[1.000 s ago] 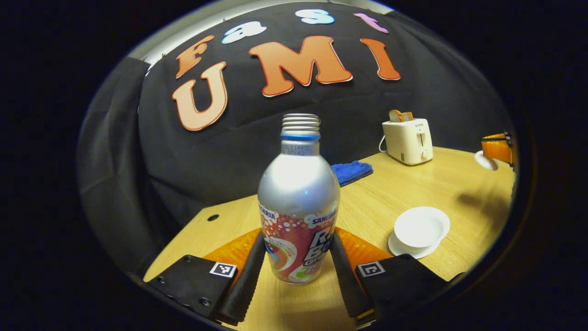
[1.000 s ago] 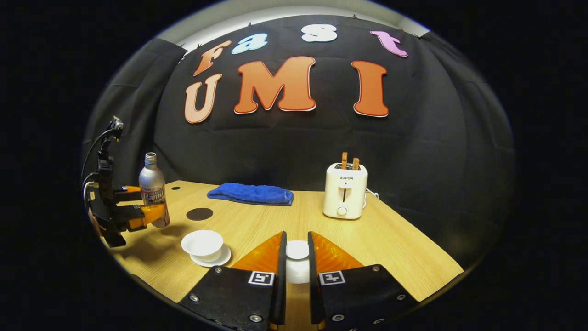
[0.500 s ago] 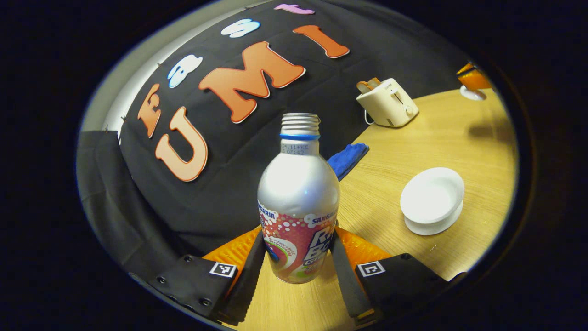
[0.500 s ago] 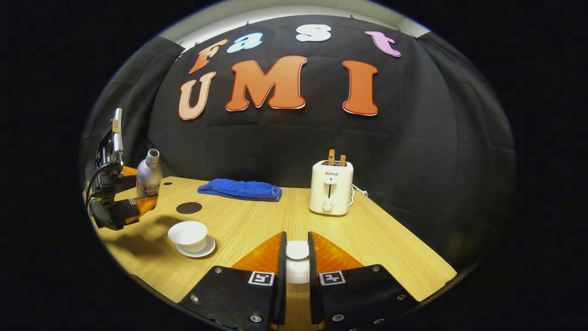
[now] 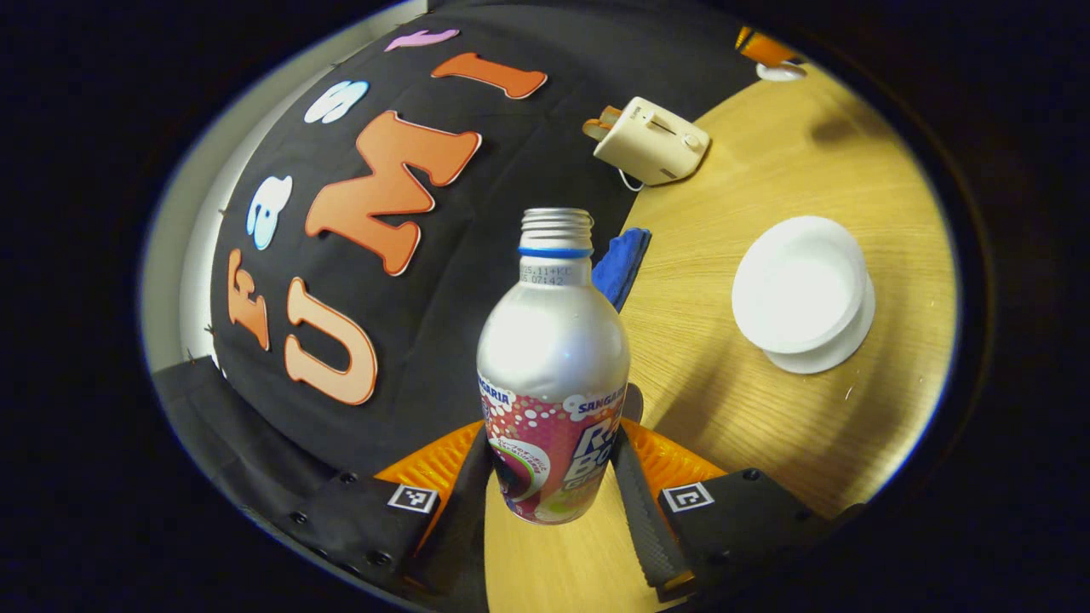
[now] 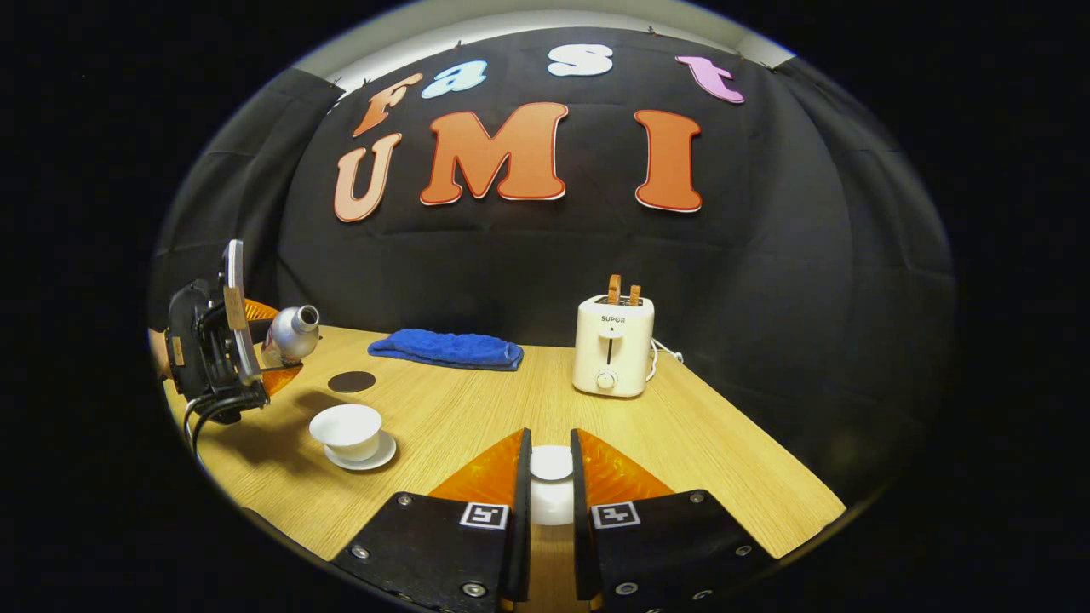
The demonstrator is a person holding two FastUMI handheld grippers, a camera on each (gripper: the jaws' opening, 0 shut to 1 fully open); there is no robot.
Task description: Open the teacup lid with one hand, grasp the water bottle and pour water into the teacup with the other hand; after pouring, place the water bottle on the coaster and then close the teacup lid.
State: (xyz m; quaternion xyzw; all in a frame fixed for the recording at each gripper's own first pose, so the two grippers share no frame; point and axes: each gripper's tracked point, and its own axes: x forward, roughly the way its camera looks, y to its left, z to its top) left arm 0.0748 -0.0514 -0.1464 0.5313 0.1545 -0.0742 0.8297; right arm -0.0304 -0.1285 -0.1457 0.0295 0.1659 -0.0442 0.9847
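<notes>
My left gripper [image 5: 553, 477] is shut on the silver water bottle [image 5: 552, 375], which has no cap. In the right gripper view that bottle [image 6: 292, 330] is tipped over sideways in the air, its mouth pointing right above the table. The open white teacup [image 6: 346, 426] stands on its saucer [image 6: 375, 458] below and right of the bottle; in the left gripper view the teacup [image 5: 799, 283] shows at right. My right gripper [image 6: 547, 485] is shut on the white teacup lid [image 6: 552, 464], held above the table. A dark round coaster [image 6: 351, 381] lies behind the cup.
A blue cloth [image 6: 447, 350] lies at the back of the wooden table [image 6: 724, 460]. A cream toaster [image 6: 613, 345] with toast in it stands to the right of the cloth. The far left gripper's body [image 6: 209, 349] hangs at the table's left edge.
The left gripper has rolled the bottle from upright to nearly lying sideways, mouth toward the cup. The right gripper still holds the lid, barely moved.
</notes>
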